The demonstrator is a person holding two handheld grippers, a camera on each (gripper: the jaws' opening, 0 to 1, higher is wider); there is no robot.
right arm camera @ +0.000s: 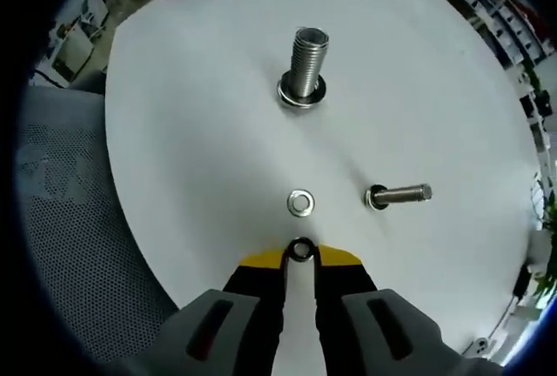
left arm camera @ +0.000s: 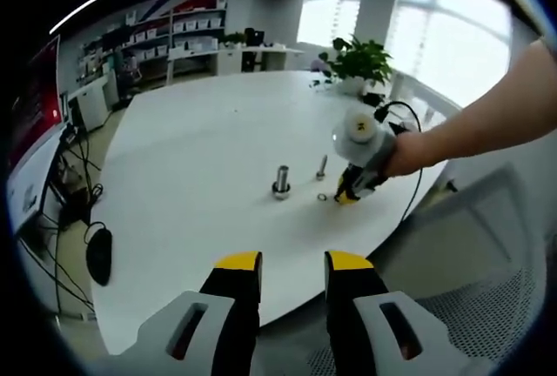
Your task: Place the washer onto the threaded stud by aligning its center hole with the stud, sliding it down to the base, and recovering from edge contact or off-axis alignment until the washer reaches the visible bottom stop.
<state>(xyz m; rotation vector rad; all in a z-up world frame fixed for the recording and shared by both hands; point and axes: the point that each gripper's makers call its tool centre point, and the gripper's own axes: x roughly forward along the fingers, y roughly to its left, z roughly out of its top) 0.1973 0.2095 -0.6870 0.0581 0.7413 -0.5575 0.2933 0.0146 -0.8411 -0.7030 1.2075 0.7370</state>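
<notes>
A thick threaded stud [right arm camera: 305, 58] stands upright on the white table [right arm camera: 191, 132] with a washer [right arm camera: 302, 92] lying around its base. To its right stands a thinner bolt [right arm camera: 402, 193]. A loose washer [right arm camera: 300, 203] lies flat on the table between them and my right gripper [right arm camera: 299, 256]. That gripper is shut on a small washer [right arm camera: 300, 249], pinched at its yellow tips just above the table. In the left gripper view the stud [left arm camera: 281, 180], the bolt [left arm camera: 322, 165] and the right gripper [left arm camera: 352, 186] in a person's hand are ahead. My left gripper [left arm camera: 292, 263] is open, held back off the table's near edge.
A potted plant [left arm camera: 361, 61] stands at the table's far side. A grey mesh chair [right arm camera: 70, 219] sits beside the table edge. Cables and a dark mouse-shaped object [left arm camera: 98, 254] lie to the left. Shelves [left arm camera: 187, 32] line the back wall.
</notes>
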